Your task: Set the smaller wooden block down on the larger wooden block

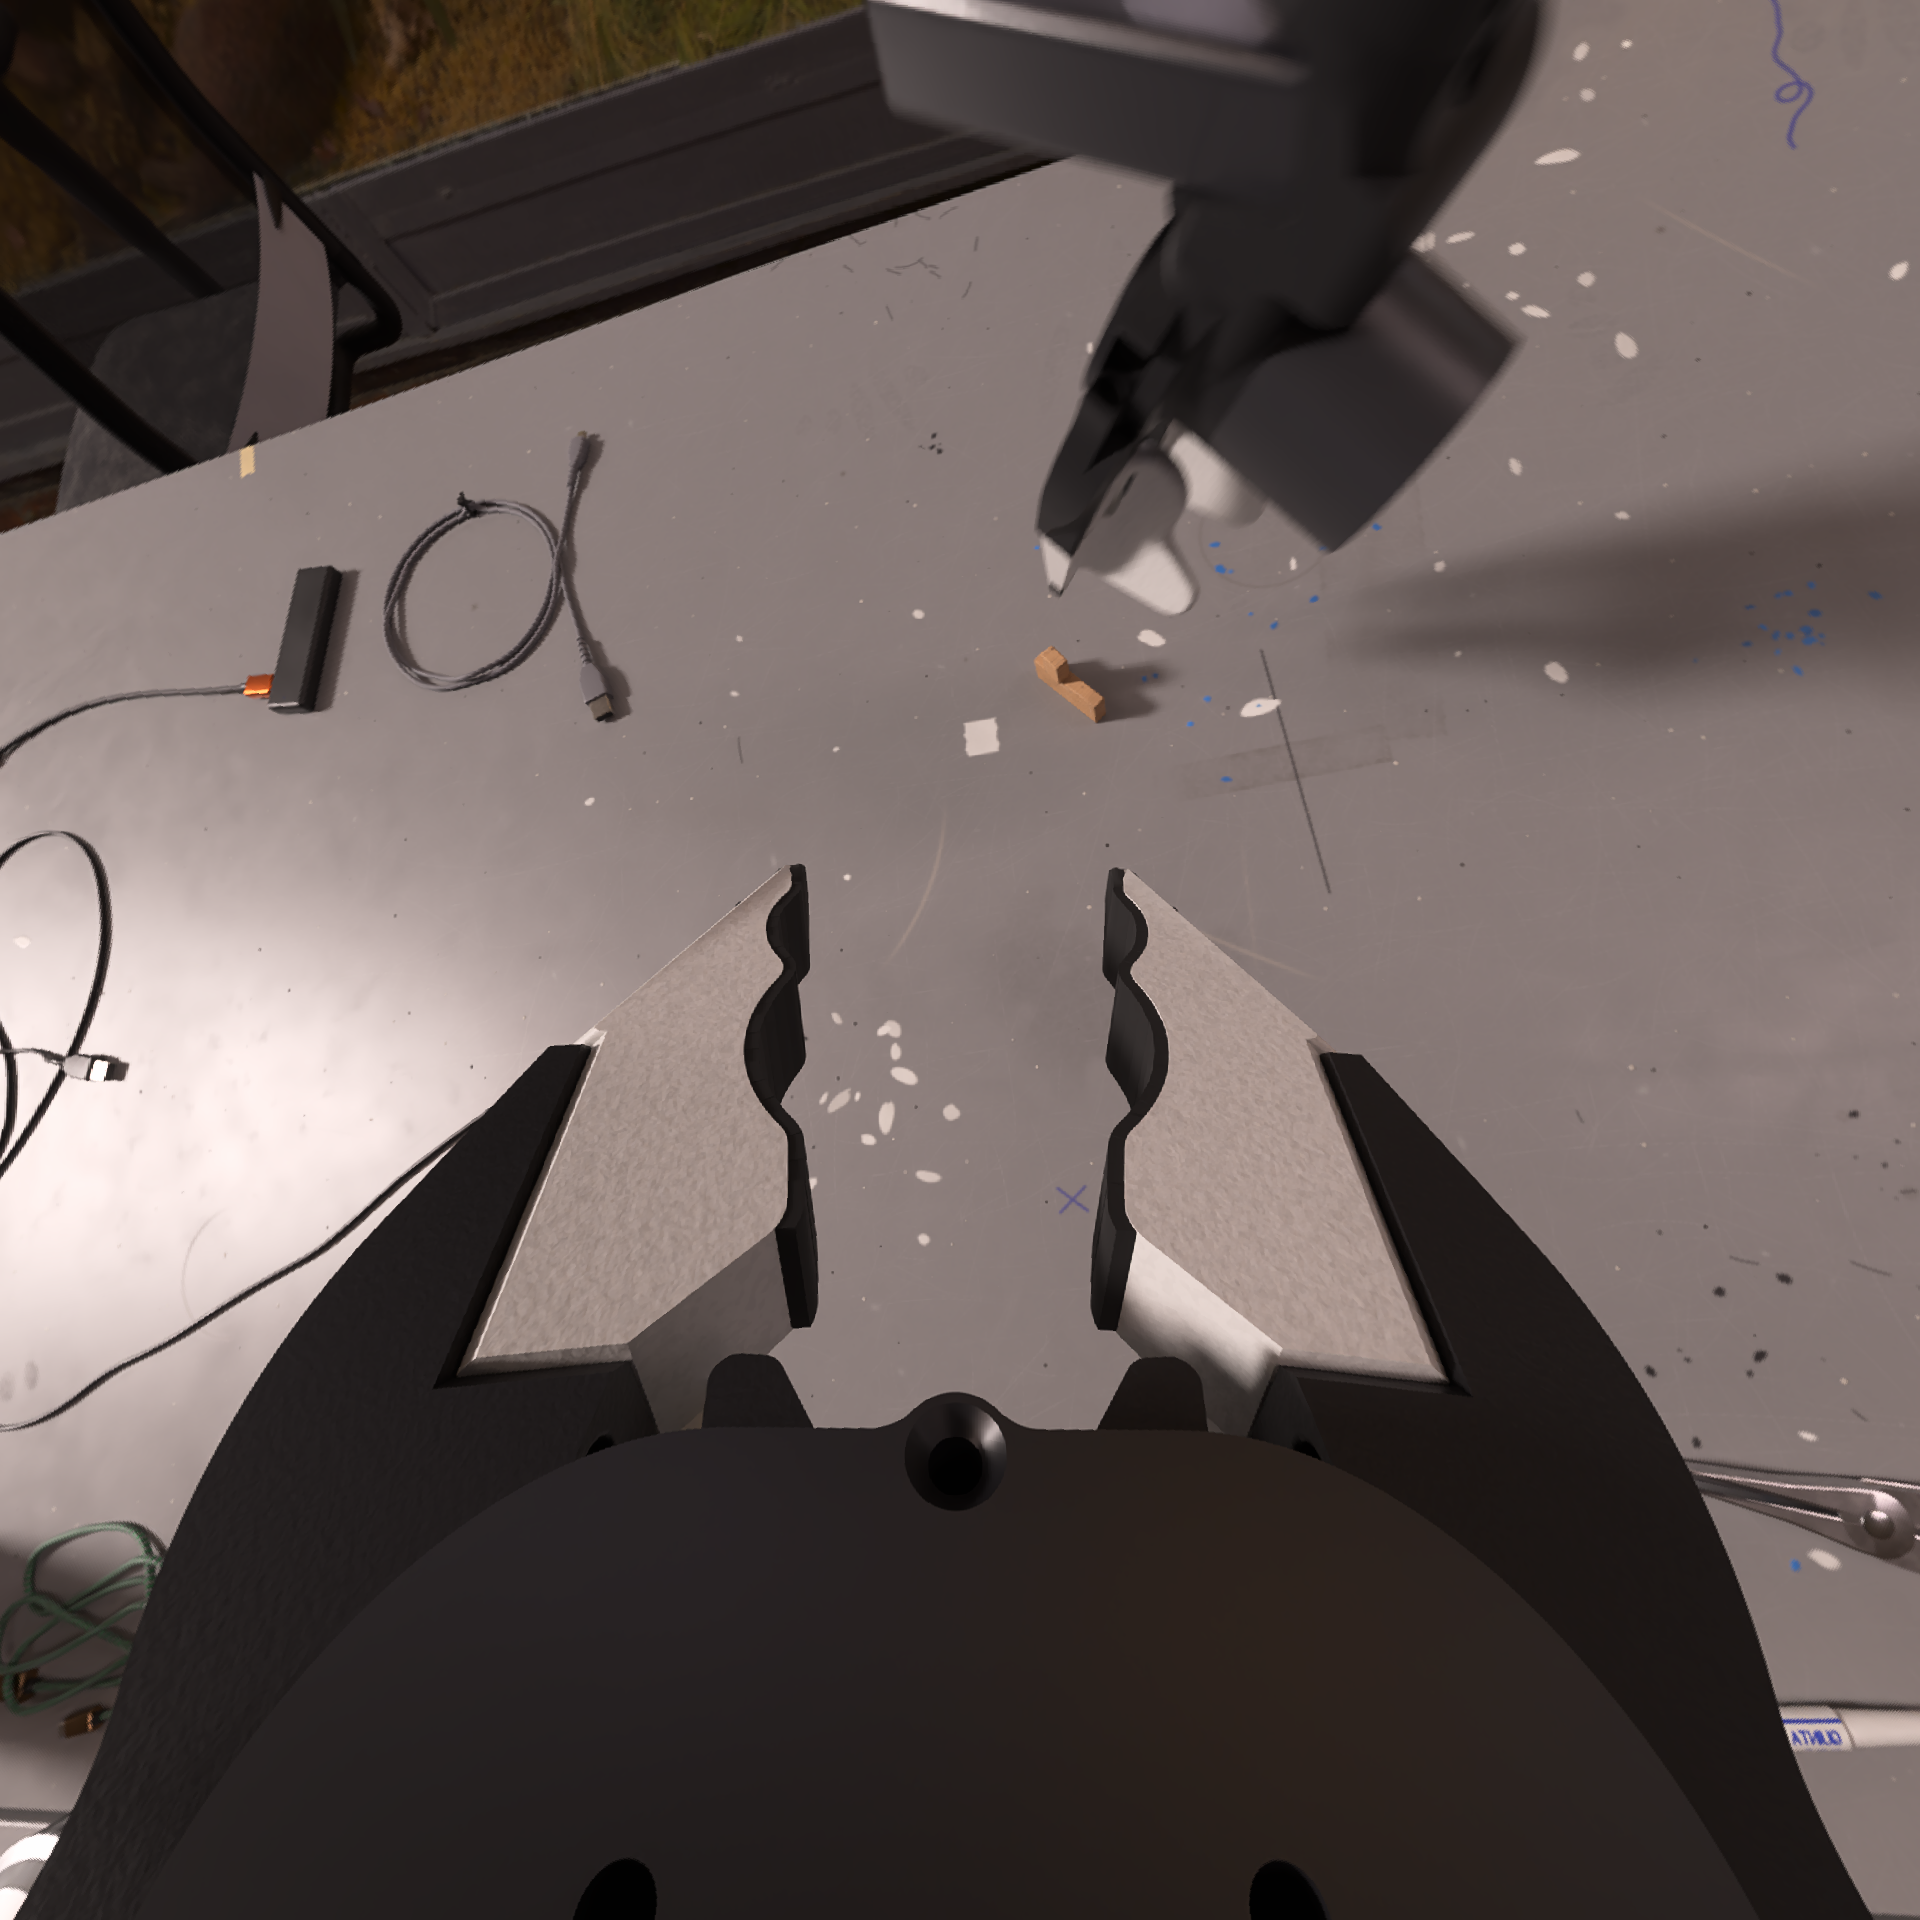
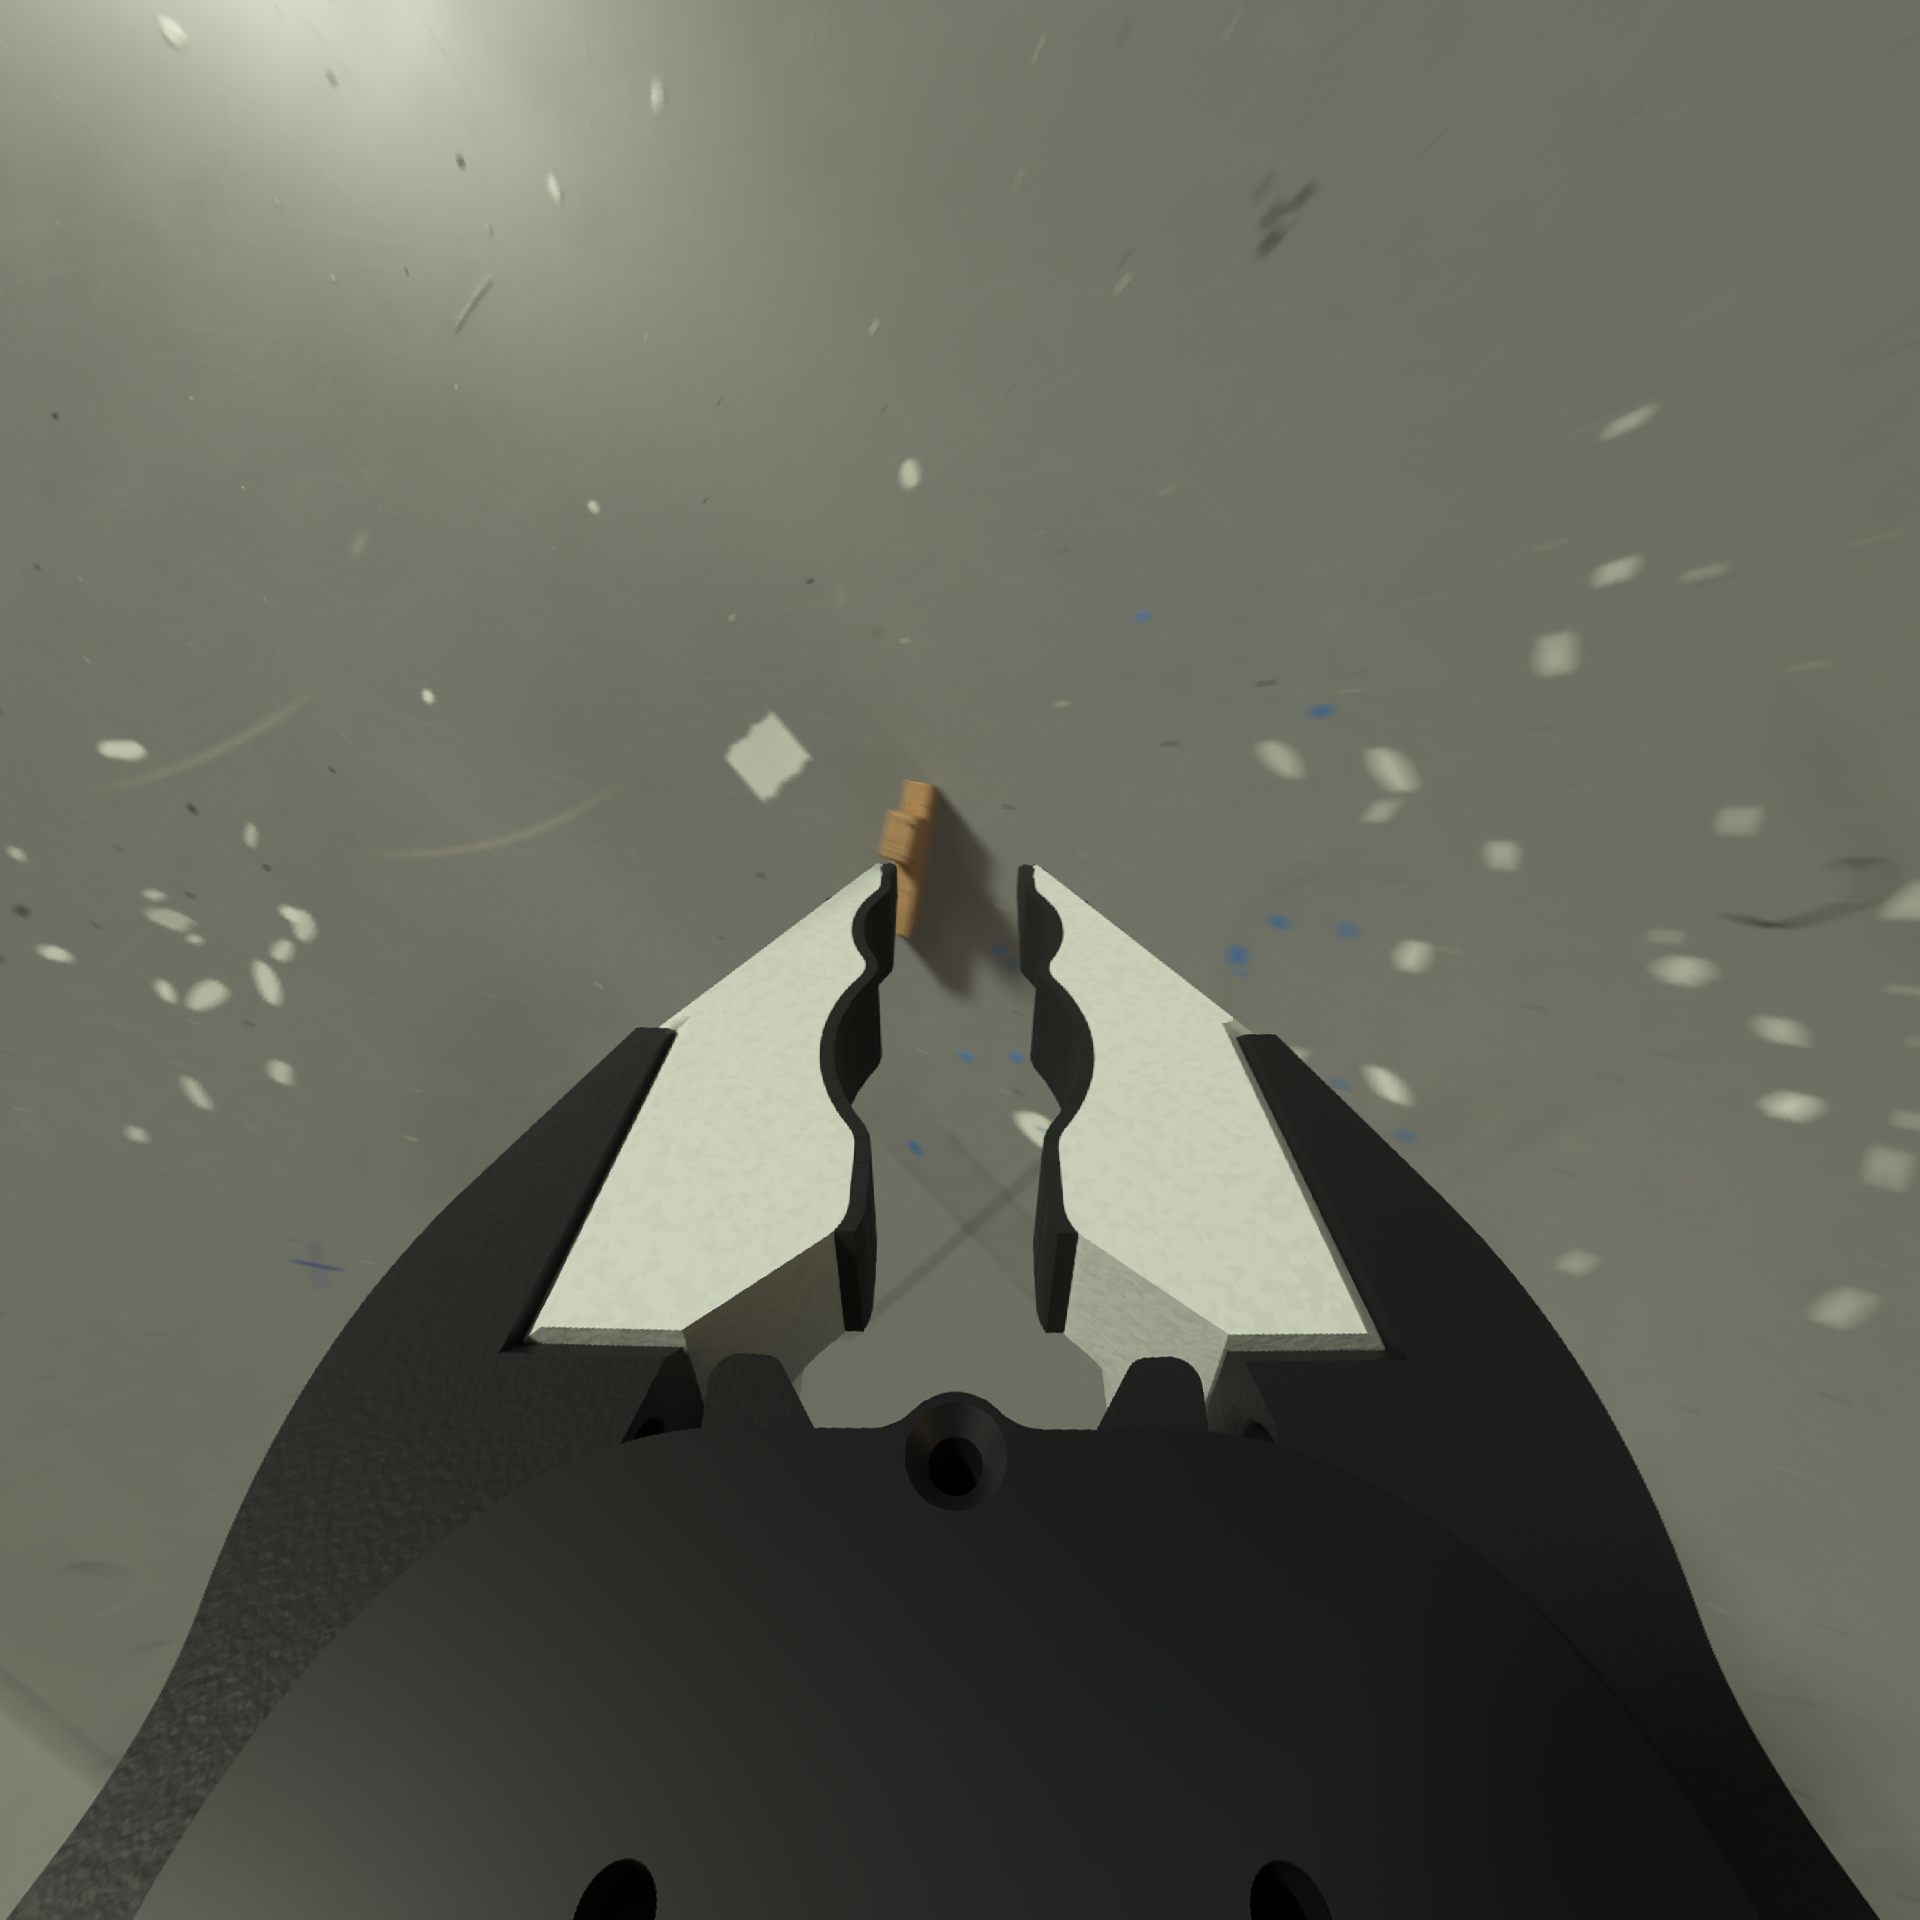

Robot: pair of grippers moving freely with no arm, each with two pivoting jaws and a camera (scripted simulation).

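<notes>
Both jaws stand spread: left gripper (image 1: 954,873) and right gripper (image 2: 956,868) empty above a speckled grey table (image 1: 1558,987); stacked wooden blocks (image 2: 910,868) lie just past the right gripper's tips.

Left gripper (image 1: 956,883): matte black, rounded body with a finely grained texture, a round recessed screw hole at centre, two dark oval holes near the lower edge. Two pale grey speckled wedge fingers (image 1: 665,1122) in black brackets, wavy black pads on the inner faces. Right gripper (image 2: 956,878): same build; from the left wrist view it looks dark grey, blurred, possibly white-tipped.
</notes>
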